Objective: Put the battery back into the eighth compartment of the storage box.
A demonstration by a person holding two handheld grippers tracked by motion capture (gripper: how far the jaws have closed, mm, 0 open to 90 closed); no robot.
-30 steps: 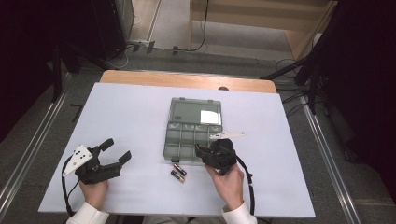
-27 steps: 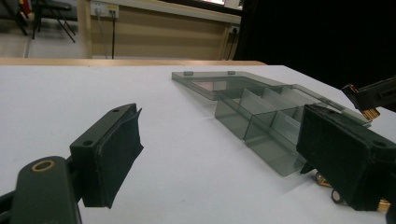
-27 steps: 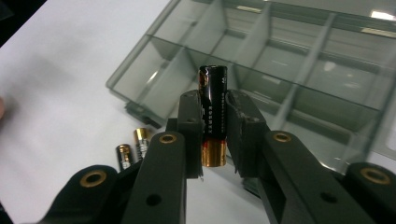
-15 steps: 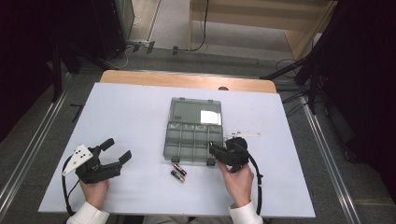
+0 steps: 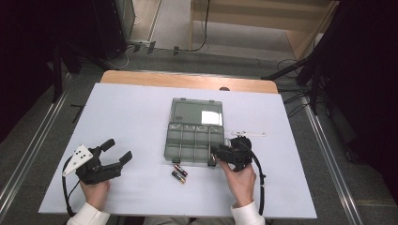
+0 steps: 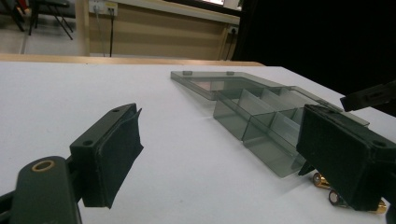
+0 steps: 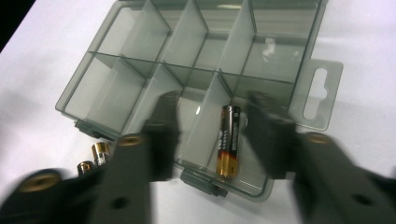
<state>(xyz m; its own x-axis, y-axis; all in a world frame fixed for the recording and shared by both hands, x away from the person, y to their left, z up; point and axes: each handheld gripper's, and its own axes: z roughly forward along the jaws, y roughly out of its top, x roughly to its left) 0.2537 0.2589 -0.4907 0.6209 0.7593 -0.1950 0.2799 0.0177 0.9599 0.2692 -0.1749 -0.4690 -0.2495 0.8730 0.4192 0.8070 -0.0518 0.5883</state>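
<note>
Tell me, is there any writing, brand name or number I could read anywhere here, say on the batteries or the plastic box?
None can be read.
battery in the box: black and gold casing with small print, too blurred to read.
two batteries on the table: too small to show any print.
compartment box: clear grey plastic, no lettering visible.
white patch on the open lid: looks like a bare bright patch, no legible text.

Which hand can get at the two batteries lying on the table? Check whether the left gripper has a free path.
Probably yes: the left gripper stands open, with bare table between it and the two batteries, which lie outside the box.
</note>
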